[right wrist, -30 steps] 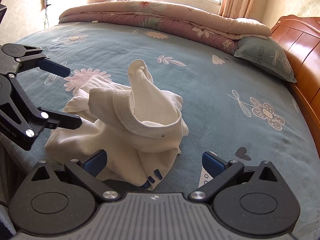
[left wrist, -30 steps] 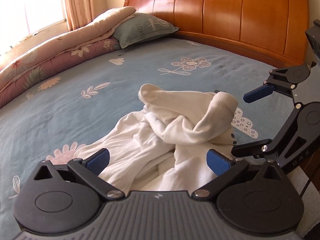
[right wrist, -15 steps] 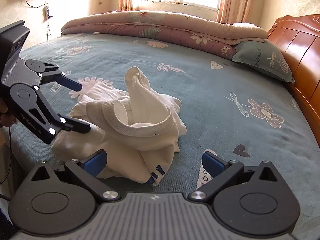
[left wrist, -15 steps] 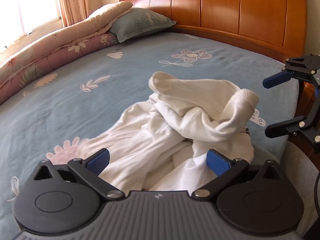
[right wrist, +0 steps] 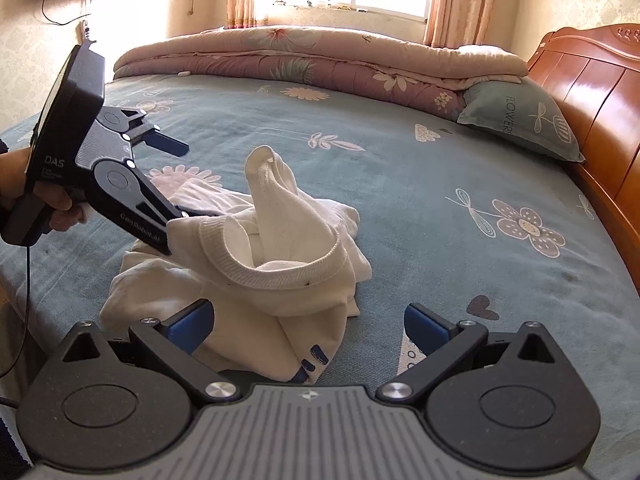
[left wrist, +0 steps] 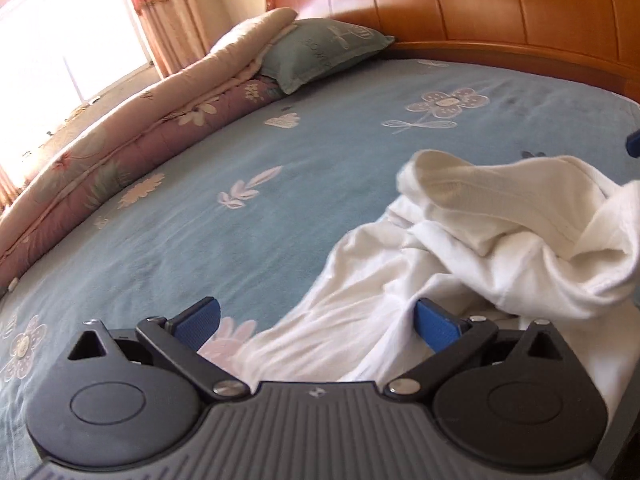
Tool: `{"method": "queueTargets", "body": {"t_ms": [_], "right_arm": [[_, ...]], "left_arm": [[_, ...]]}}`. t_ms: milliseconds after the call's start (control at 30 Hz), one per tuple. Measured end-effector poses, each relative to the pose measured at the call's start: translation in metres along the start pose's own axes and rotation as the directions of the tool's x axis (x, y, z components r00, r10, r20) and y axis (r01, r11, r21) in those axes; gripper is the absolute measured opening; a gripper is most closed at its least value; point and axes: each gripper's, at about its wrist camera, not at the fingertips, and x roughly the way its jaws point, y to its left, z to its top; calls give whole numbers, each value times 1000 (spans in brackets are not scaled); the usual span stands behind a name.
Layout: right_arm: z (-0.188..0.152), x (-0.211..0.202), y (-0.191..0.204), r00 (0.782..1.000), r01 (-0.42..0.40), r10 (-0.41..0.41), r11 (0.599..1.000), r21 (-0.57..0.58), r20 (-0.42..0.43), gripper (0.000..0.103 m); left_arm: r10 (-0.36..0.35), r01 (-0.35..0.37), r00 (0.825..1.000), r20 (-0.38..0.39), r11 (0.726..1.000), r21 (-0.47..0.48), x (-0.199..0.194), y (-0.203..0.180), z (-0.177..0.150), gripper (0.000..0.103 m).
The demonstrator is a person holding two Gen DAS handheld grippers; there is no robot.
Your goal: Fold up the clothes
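While the white garment lies crumpled on the bed, each view places it differently against its gripper.

Left wrist view, garment: the white garment (left wrist: 472, 264) spreads from between the fingers of the left gripper (left wrist: 316, 320) up and to the right, heaped on the blue bedsheet (left wrist: 224, 240) near the bed's edge.
Left wrist view, gripper state: jaws spread wide, with loose cloth lying between them; nothing pinched.
Left wrist view, long axis: the flatter cloth runs from the gripper toward the bunched part at upper right.

Right wrist view, garment: the heap (right wrist: 272, 264) sits just ahead and left of centre of the right gripper (right wrist: 308, 324), with its ribbed band (right wrist: 280, 276) curving across the front and one cuff standing up.
Right wrist view, gripper state: jaws wide apart, holding nothing.
Right wrist view, left hand: a hand (right wrist: 44, 200) holds the left gripper (right wrist: 182, 180) at the heap's left side, angled down, its lower finger touching or just at the cloth.
Nearer hand: judged to be the left.
Fold state: not folded; bunched.
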Motion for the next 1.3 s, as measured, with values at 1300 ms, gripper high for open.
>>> {"method": "queueTargets", "body": {"t_ms": [1300], "right_arm": [[63, 63, -4, 994, 84, -93, 987, -139, -62, 103]], "left_arm": [[-189, 184, 980, -59, 980, -81, 5, -17, -8, 102]]}}
